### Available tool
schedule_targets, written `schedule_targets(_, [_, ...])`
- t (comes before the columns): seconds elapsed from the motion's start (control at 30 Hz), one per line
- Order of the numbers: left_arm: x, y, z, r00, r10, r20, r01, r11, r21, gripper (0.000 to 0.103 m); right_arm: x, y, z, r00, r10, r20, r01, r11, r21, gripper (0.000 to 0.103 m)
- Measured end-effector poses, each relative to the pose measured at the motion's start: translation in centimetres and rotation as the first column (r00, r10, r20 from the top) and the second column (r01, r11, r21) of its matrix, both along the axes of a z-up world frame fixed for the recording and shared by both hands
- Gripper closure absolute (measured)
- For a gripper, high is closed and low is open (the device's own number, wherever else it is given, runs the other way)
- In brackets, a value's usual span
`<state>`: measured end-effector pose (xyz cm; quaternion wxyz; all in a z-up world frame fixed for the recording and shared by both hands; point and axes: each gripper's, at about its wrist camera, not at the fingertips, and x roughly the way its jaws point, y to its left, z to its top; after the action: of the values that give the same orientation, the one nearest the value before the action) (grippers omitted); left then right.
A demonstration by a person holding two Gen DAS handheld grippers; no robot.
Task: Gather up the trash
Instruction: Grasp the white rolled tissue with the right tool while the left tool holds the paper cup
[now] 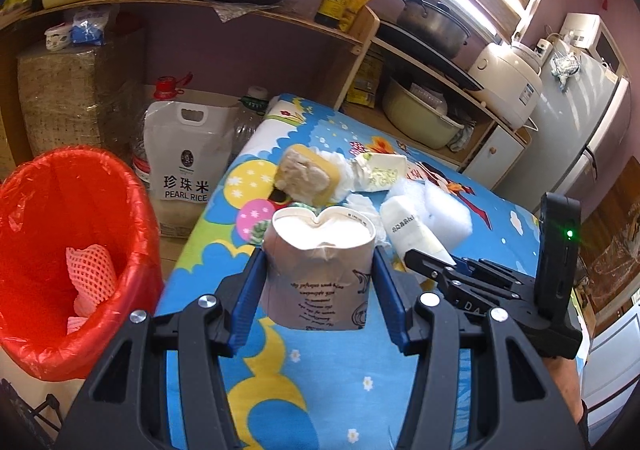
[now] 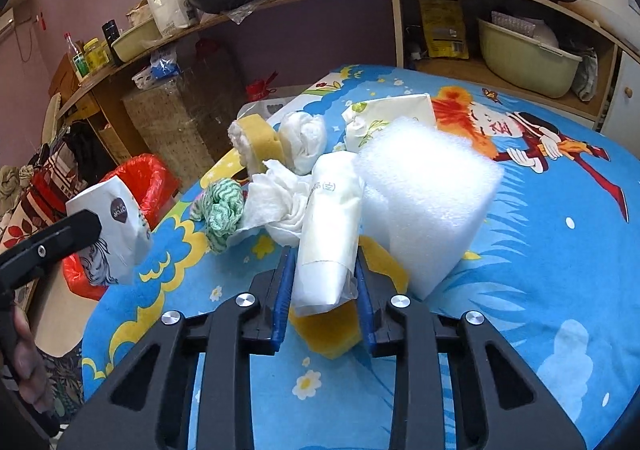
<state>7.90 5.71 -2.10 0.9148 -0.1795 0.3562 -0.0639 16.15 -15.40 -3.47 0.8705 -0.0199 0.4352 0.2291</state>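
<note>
In the left wrist view, the left tool pinches a crushed paper cup above the tabletop, near the red bin. In the right wrist view, the right tool is pressed on a white plastic packet beside the white foam block.

The red bin is open at the top, with only a pink net low inside. The worktop is bare near the front. A big white foam block and crumpled tissues crowd the middle.
</note>
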Motion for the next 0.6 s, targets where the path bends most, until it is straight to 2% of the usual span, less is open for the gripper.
schedule_targets(0.2, [-0.3, 0.9, 0.1, 1.000, 0.012, 0.008, -0.012, 1.000, -0.006, 0.051, -0.6, 0.1, 0.5, 1.000, -0.005, 0.020, 0.005, 1.000, -0.004, 0.079])
schedule_targets(0.6, [-1.8, 3.3, 1.3, 0.997, 0.060, 0.040, -0.060, 0.998, -0.016, 0.051, -2.8, 1.2, 4.0, 0.996, 0.009, 0.093, -0.010, 1.000, 0.007, 0.079])
